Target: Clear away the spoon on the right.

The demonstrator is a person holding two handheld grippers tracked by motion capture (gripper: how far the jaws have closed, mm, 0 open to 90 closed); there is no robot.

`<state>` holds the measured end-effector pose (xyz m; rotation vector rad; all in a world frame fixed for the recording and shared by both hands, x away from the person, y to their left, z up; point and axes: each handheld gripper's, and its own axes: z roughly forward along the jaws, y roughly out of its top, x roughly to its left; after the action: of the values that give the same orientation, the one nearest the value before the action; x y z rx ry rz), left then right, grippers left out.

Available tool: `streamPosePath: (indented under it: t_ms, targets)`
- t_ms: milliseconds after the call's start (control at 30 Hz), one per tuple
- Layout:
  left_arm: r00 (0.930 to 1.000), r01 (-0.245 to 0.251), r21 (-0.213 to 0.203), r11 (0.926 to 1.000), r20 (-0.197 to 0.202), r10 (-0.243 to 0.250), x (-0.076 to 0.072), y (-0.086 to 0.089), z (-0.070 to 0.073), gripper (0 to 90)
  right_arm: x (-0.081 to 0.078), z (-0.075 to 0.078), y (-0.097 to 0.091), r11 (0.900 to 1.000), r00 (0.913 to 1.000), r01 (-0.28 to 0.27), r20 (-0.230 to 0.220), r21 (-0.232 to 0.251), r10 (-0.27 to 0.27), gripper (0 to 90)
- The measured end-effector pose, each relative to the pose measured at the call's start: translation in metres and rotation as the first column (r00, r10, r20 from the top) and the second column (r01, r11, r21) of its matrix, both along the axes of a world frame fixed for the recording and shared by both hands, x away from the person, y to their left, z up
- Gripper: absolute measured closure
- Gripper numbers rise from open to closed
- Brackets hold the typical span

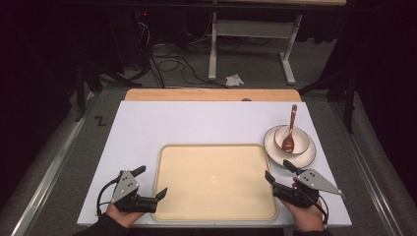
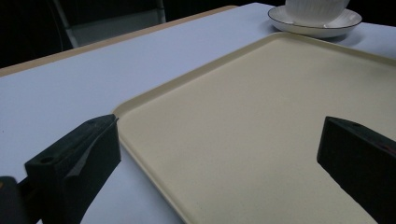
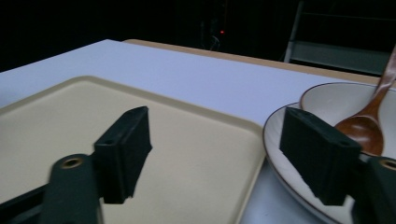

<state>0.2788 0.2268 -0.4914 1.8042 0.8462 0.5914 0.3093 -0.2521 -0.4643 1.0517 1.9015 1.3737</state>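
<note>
A beige tray (image 1: 215, 196) lies in the middle of the white table top. To its right a white plate (image 1: 275, 150) carries a small white bowl (image 1: 300, 142) with a brown wooden spoon (image 1: 290, 132) standing in it. My left gripper (image 1: 152, 181) rests at the tray's near left corner, open, its jaws wide over the tray's left edge (image 2: 154, 154). My right gripper (image 1: 277, 170) sits at the tray's right side just short of the plate, open. In the right gripper view its jaws straddle the tray's edge (image 3: 252, 154) and the plate rim (image 3: 273, 154), with nothing gripped; the spoon (image 3: 369, 123) lies just beyond.
The white top (image 1: 196, 123) sits on a wooden table whose far edge (image 1: 211, 95) shows behind it. Beyond are a floor with cables (image 1: 172, 64), a crumpled paper (image 1: 234, 79) and the legs of another table (image 1: 212, 44). Bare white surface lies beyond and left of the tray.
</note>
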Motion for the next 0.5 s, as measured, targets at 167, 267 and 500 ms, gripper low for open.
streamPosePath:
  t_ms: [167,267,500]
  targets:
    - [1.0,-0.001,-0.003,1.0,-0.001,0.001,0.0,0.001,0.0,0.2,0.024,0.013,-0.008,0.9979,0.9984,0.056,-0.003,-0.033,-0.056,42.5]
    - [1.0,-0.001,-0.005,1.0,0.0,0.001,0.0,0.002,0.0,0.2,0.047,0.021,-0.014,0.9949,0.9966,0.079,-0.02,-0.063,-0.08,49.8]
    - [1.0,-0.002,-0.013,0.9999,0.001,0.002,0.0,0.003,0.001,0.2,0.103,0.033,-0.023,0.9829,0.9814,0.159,-0.094,-0.093,-0.167,69.1]
